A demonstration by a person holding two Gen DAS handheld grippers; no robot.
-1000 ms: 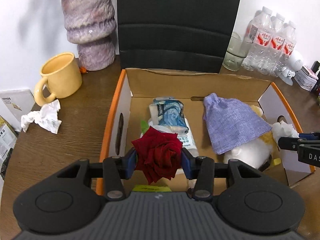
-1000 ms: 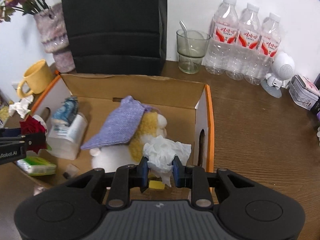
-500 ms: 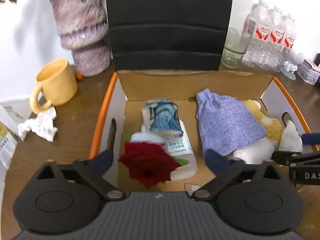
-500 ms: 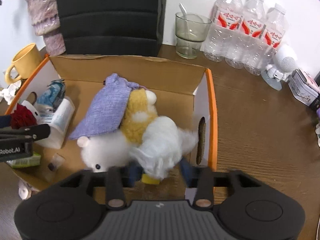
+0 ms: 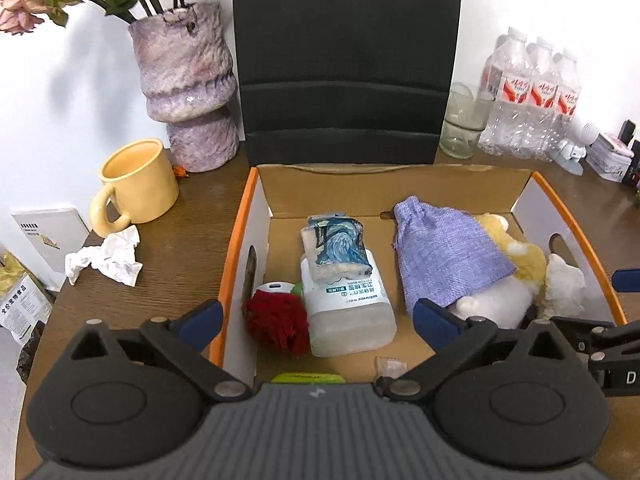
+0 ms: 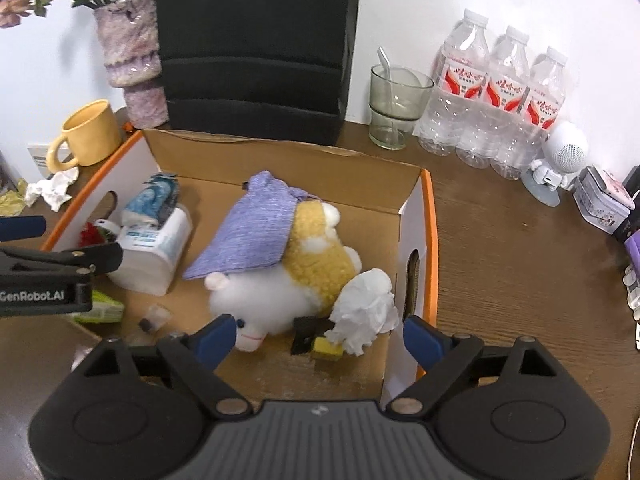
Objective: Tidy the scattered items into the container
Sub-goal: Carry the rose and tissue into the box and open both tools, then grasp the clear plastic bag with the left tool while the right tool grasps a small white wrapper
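An open cardboard box (image 5: 400, 184) with orange edges sits on the brown table; it also shows in the right wrist view (image 6: 280, 160). A red rose (image 5: 277, 323) lies in its near left corner beside a white cotton-swab tub (image 5: 348, 312). A crumpled white tissue (image 6: 366, 312) lies in the near right corner against a plush toy (image 6: 288, 280) under a purple pouch (image 6: 256, 228). My left gripper (image 5: 318, 320) is open and empty above the rose. My right gripper (image 6: 316, 334) is open and empty above the tissue.
A second crumpled tissue (image 5: 106, 258) lies on the table left of the box, by a yellow mug (image 5: 136, 184) and a purple vase (image 5: 188, 84). A black chair back (image 5: 344, 60) stands behind the box. Water bottles (image 6: 500, 96), a glass (image 6: 396, 106) and small items stand at the right.
Both grippers opened. The rose dropped from the left gripper into the box's left corner, and the tissue dropped from the right gripper beside the plush toy. Both grippers pulled back and up.
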